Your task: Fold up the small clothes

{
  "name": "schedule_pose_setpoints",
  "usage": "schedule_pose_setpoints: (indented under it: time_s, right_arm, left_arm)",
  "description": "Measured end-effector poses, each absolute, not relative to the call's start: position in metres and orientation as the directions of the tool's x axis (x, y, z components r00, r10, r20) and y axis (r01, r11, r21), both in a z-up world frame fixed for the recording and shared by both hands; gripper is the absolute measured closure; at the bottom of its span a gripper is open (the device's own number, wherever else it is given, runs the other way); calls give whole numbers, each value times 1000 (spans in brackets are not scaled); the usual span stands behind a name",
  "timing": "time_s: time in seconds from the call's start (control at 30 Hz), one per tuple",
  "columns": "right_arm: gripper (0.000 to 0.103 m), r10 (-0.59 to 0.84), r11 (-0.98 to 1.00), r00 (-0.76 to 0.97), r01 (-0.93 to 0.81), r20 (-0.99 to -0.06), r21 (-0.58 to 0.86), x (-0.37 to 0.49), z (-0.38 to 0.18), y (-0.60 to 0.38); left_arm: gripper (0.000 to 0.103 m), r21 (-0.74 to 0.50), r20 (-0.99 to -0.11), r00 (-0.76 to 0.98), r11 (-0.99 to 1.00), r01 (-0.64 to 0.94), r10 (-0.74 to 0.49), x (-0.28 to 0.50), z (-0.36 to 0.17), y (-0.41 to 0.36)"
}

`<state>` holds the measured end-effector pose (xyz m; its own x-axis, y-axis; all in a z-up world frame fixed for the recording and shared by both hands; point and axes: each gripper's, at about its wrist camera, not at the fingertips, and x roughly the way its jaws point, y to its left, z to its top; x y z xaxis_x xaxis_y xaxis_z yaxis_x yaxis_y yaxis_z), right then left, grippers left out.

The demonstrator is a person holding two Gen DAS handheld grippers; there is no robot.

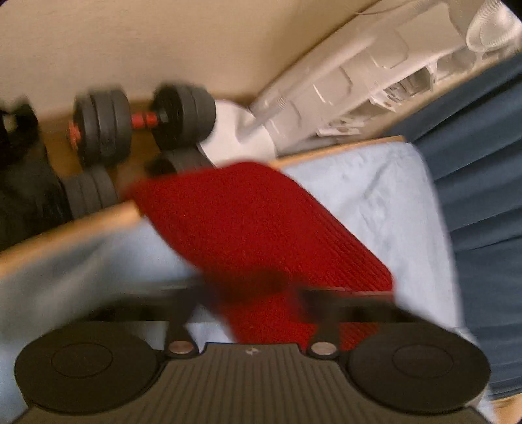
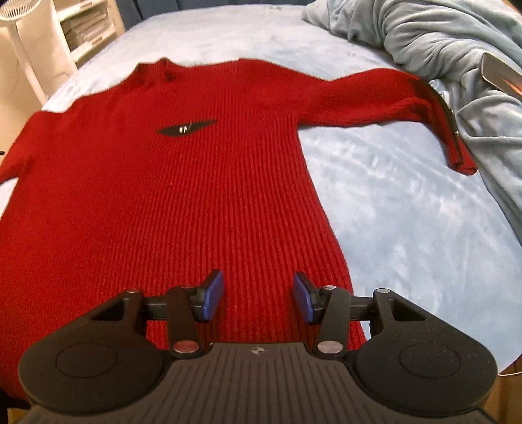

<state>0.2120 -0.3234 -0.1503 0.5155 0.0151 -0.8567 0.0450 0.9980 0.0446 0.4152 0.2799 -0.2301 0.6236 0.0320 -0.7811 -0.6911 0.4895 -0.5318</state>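
Sweater (image 2: 156, 195) flat on bed (image 2: 407, 212); left tongs (image 1: 257, 287) clamp sleeve, right tongs (image 2: 258, 296) agape above hem.

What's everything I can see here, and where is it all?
sweater: one, red, spread flat on the bed, one sleeve out toward the blanket
bedsheet: one, light blue, under the sweater
blanket: one, grey-blue, bunched at the bed's far corner
dumbbells: at least two, black with red grips, on the floor beside the bed
fan: one, white, beside the bed
curtain: one, dark blue, past the bed
left tool: blurred, closed on red knit
right tool: blue pads apart, above the sweater's hem
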Motion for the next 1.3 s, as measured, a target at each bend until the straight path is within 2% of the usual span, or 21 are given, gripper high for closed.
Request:
schedule_pose_setpoints:
  time_s: [0.13,0.2,0.3,0.4,0.43,0.5,0.53,0.57,0.63,0.67,0.73,0.83,0.9,0.97,1.03,1.13,1.17,1.2,1.23,1.27,1.3]
  right_arm:
    - [53,9,998,515,44,-857,37,217,-155,-328]
    - [53,14,998,516,52,-857,48,219,-157,-330]
    - [53,23,997,521,53,-853,60,219,-159,-331]
    - [53,30,995,528,63,-849,74,216,-157,-333]
    - [53,30,995,532,64,-846,75,215,-155,-334]
    - [53,24,996,536,61,-844,68,213,-153,-340]
    - [53,18,996,538,64,-843,62,212,-151,-344]
    - [53,10,996,541,73,-841,58,211,-150,-350]
    - [53,-6,994,537,98,-844,56,209,-152,-360]
    - [53,-13,991,531,118,-847,58,209,-154,-366]
    - [53,-14,984,520,158,-854,80,211,-159,-374]
    - [53,0,966,545,216,-838,140,217,-159,-380]
    - [53,29,947,583,243,-812,209,223,-154,-383]
    - [53,91,916,615,257,-784,308,241,-147,-388]
    - [53,138,877,658,266,-740,400,273,-137,-394]
    - [37,147,875,716,227,-683,427,336,-129,-391]
    - [30,146,887,716,211,-683,411,358,-131,-387]
    - [29,140,904,701,197,-699,379,385,-136,-382]
    - [29,133,922,685,180,-717,343,404,-141,-375]
    - [29,125,946,666,144,-735,291,425,-150,-367]
    - [29,114,962,651,116,-751,247,439,-158,-361]
  left_arm:
    - [86,-516,-727,675,549,-657,125,425,-187,265]
    - [86,-484,-646,749,680,-550,146,434,-144,229]
    - [88,-429,-497,867,868,-252,6,441,-82,135]
    - [87,-294,-477,859,955,44,-186,423,-78,26]
    - [80,-252,-514,824,960,119,-237,413,-93,-5]
    - [57,-140,-659,698,958,251,-280,391,-144,-54]
    - [44,-97,-723,640,956,278,-260,381,-167,-64]
    - [44,-81,-767,596,957,278,-238,371,-188,-63]
    - [40,-127,-786,566,961,248,-250,360,-200,-38]
    - [26,-155,-780,572,964,214,-253,358,-197,-20]
    - [12,-175,-736,642,977,126,-214,359,-181,20]
    - [11,-189,-702,698,982,9,-142,389,-156,66]
    - [9,-228,-702,697,973,-26,-146,421,-147,83]
    - [3,-221,-729,668,975,-21,-151,451,-148,79]
    - [3,-160,-759,640,987,-4,-120,481,-155,66]
    - [4,-55,-815,577,998,23,-58,503,-179,41]
    - [11,-19,-825,564,999,32,-34,510,-185,35]
    - [20,-6,-824,565,999,44,-30,508,-191,33]
    - [42,-3,-825,563,998,62,-38,509,-196,31]
    - [58,11,-823,568,997,71,-31,507,-197,32]
    - [70,19,-811,585,997,79,-31,507,-199,33]
